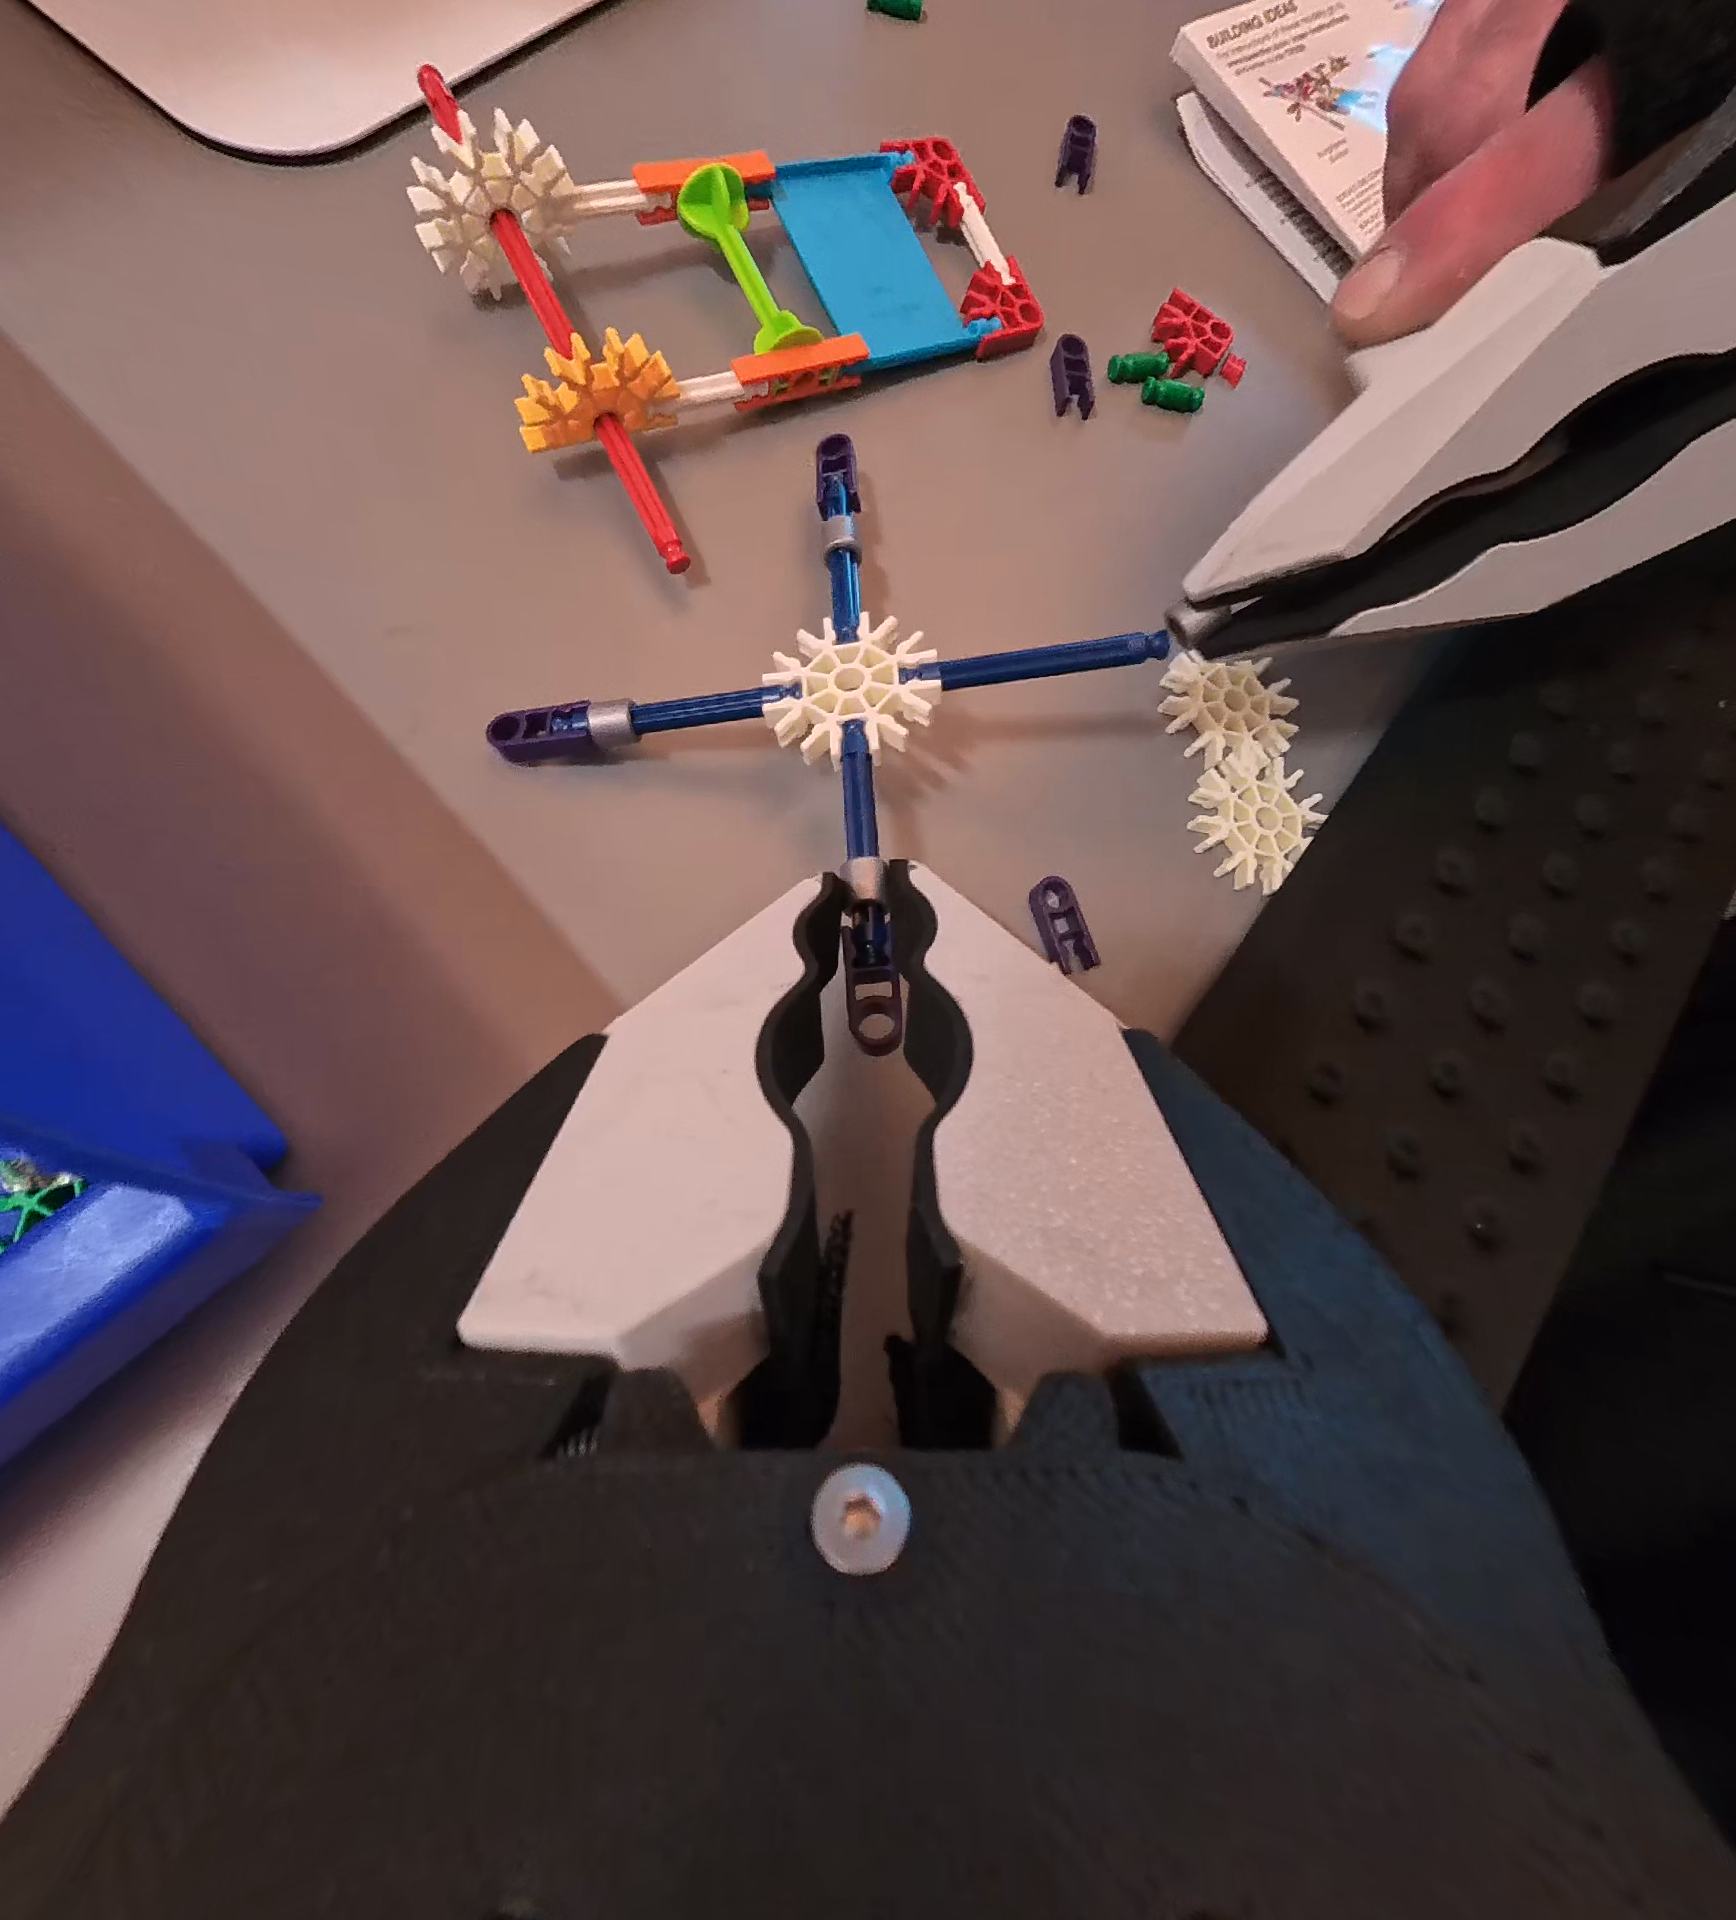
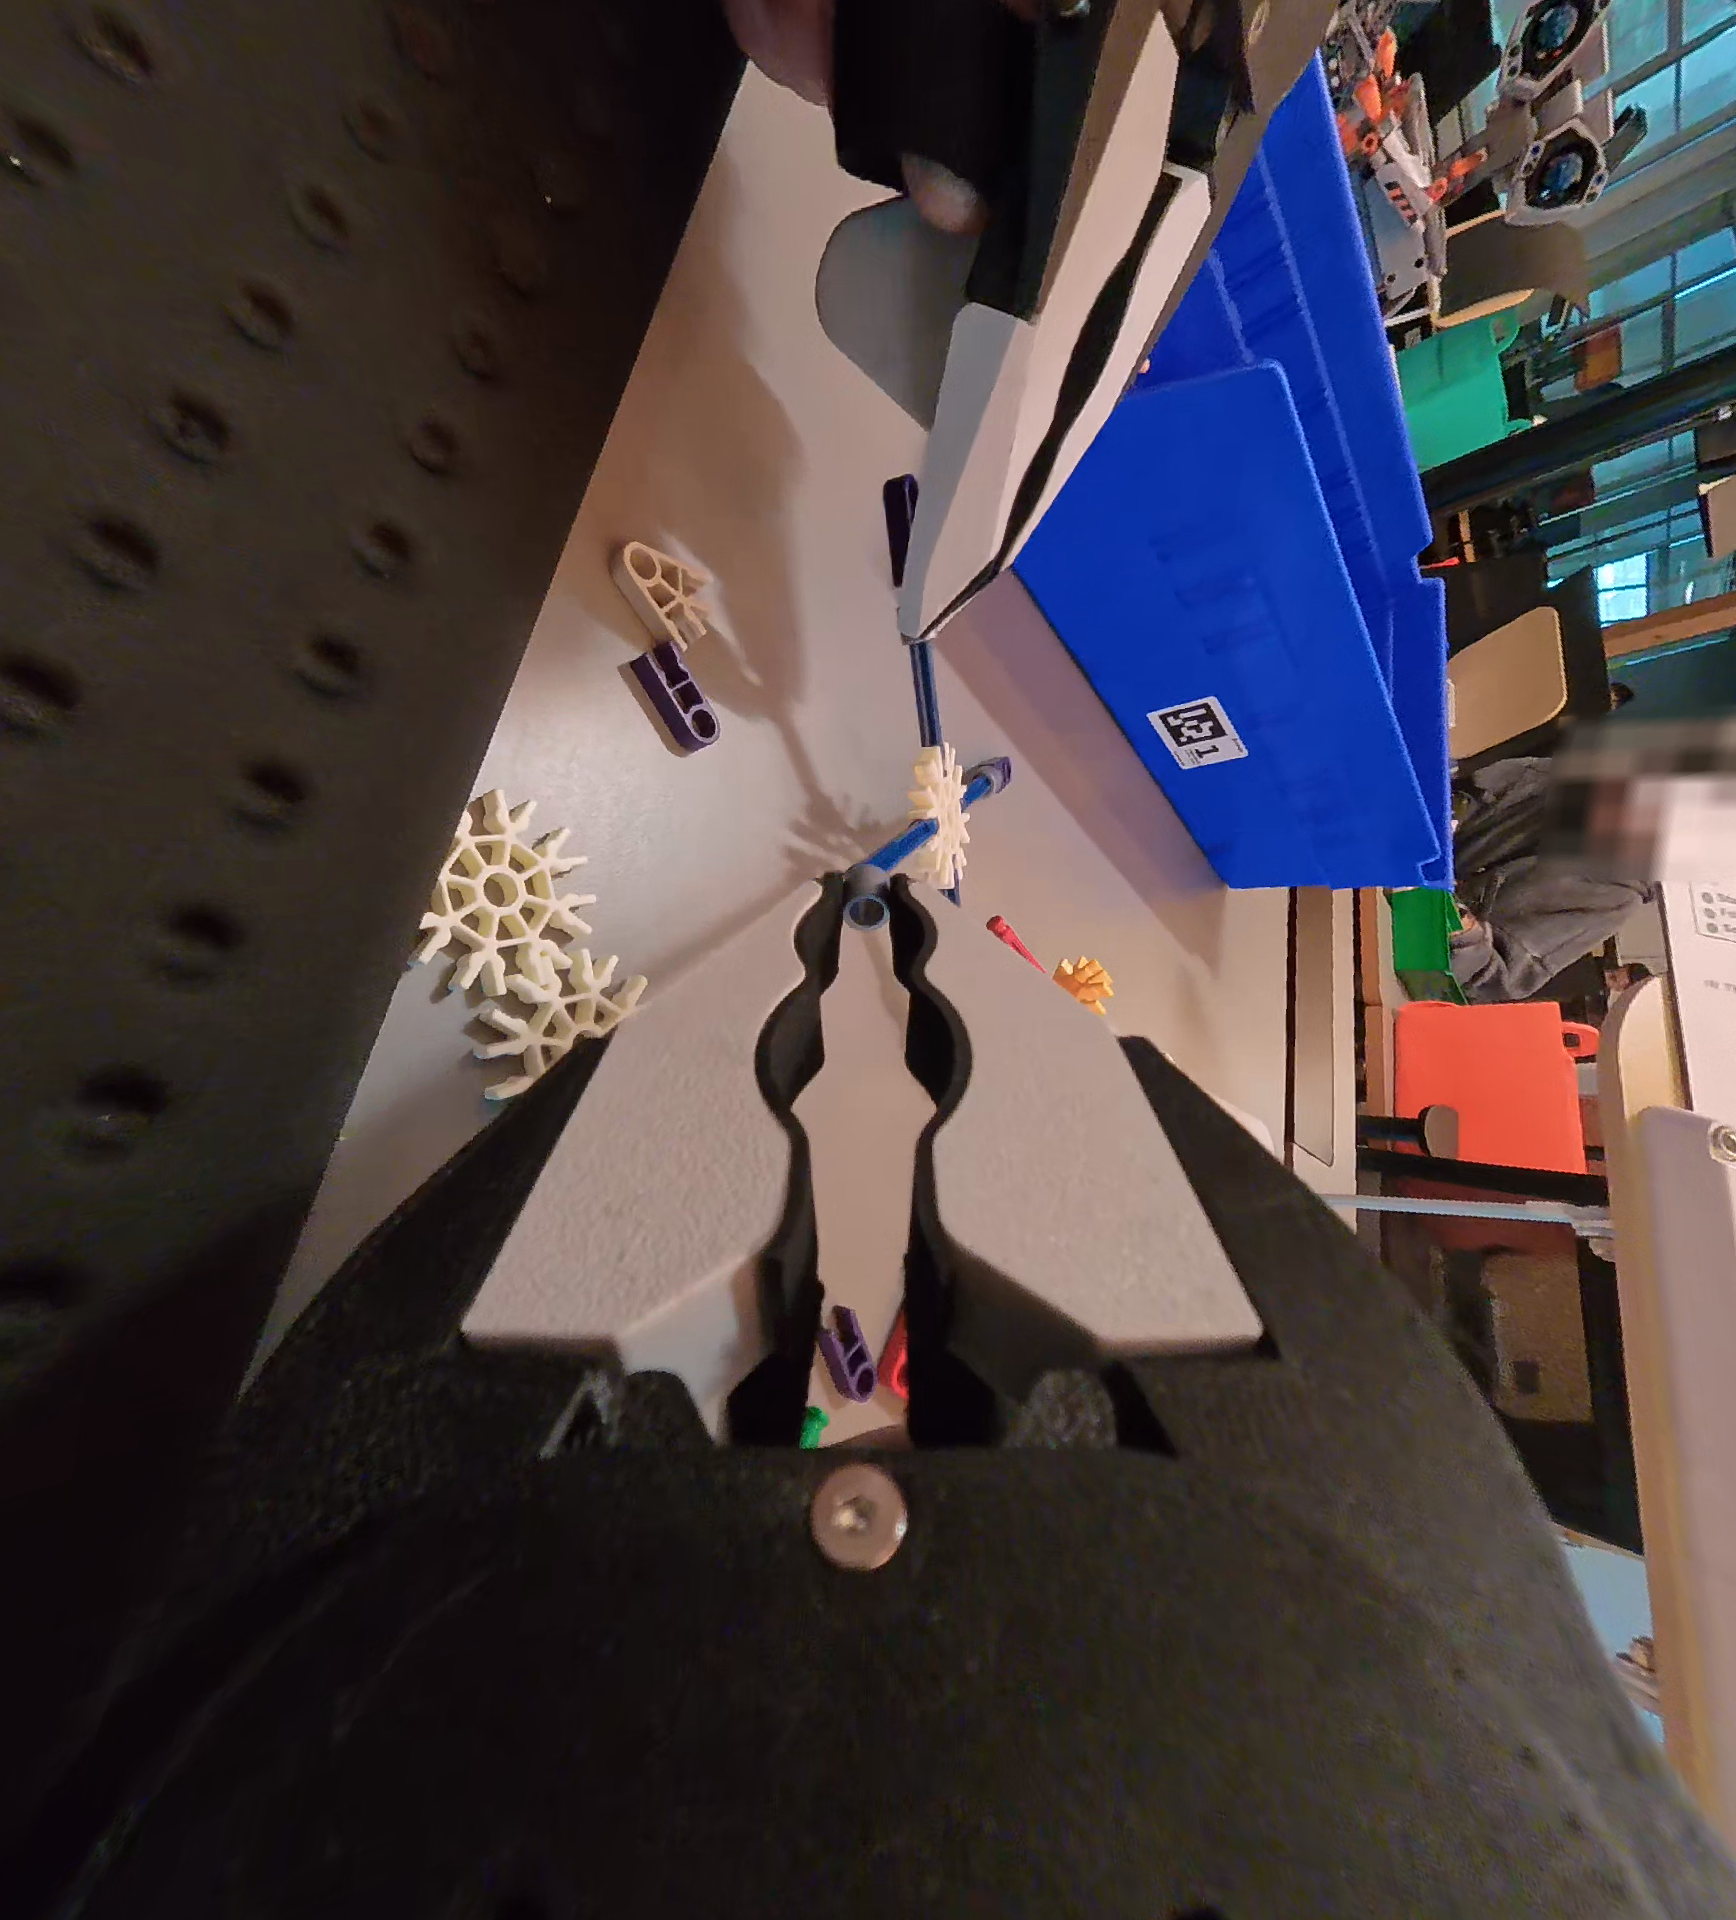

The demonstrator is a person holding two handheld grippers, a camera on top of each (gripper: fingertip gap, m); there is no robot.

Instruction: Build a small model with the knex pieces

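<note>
The left hand-held gripper [image 1: 864, 883] is clamped on the near spoke of a cross of 4 blue rods [image 1: 848, 805], at its grey sleeve, the purple end cap between the fingers. That rod's long axis runs straight ahead to the white snowflake hub [image 1: 850, 691], lifted just off the tabletop [image 1: 324, 540]. The right hand-held gripper [image 1: 1181, 618] pinches a grey sleeve at the tip of the right-hand rod [image 1: 1040, 665]. Beyond lies a colourful frame assembly [image 1: 739, 281]. To the left, a blue bin [image 1: 64, 1247] holds small green pieces.
</note>
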